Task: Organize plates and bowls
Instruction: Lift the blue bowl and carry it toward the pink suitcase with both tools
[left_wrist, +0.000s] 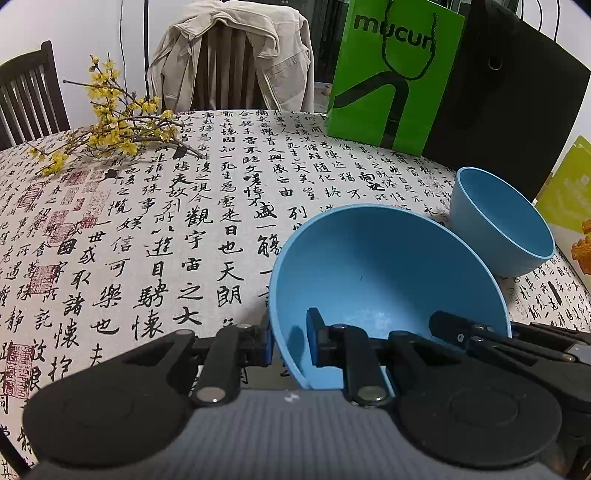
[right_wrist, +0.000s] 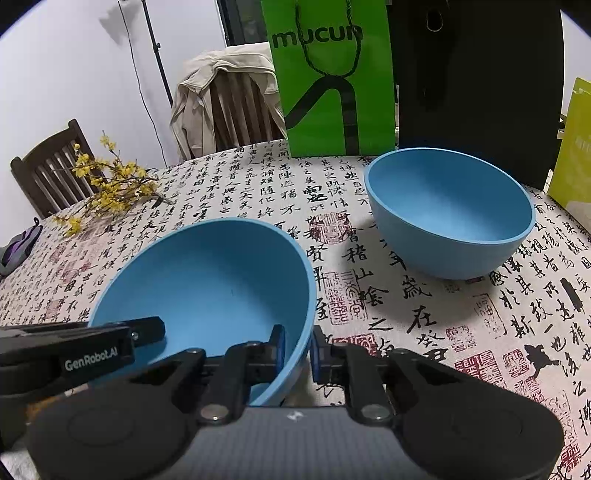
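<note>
Near blue bowl (right_wrist: 207, 288), plain matte, tipped up, gripped at both sides: left claw (left_wrist: 290, 341) clamped on its left rim wall, right claw (right_wrist: 297, 349) clamped on its right rim wall. Second blue bowl (right_wrist: 448, 214) sits upright on the surface (right_wrist: 424, 317) beyond, probably not touching the first. Right view alone shows a purple item (right_wrist: 18, 245) at the far-left edge. Green bag (left_wrist: 393, 74) stands behind.

Both bowls, the near bowl (right_wrist: 207, 280) and the far bowl (right_wrist: 448, 214), are plain blue. The tablecloth (left_wrist: 147, 229) is white with black writing and red stamps. The bag (right_wrist: 332, 77) is bright green.
</note>
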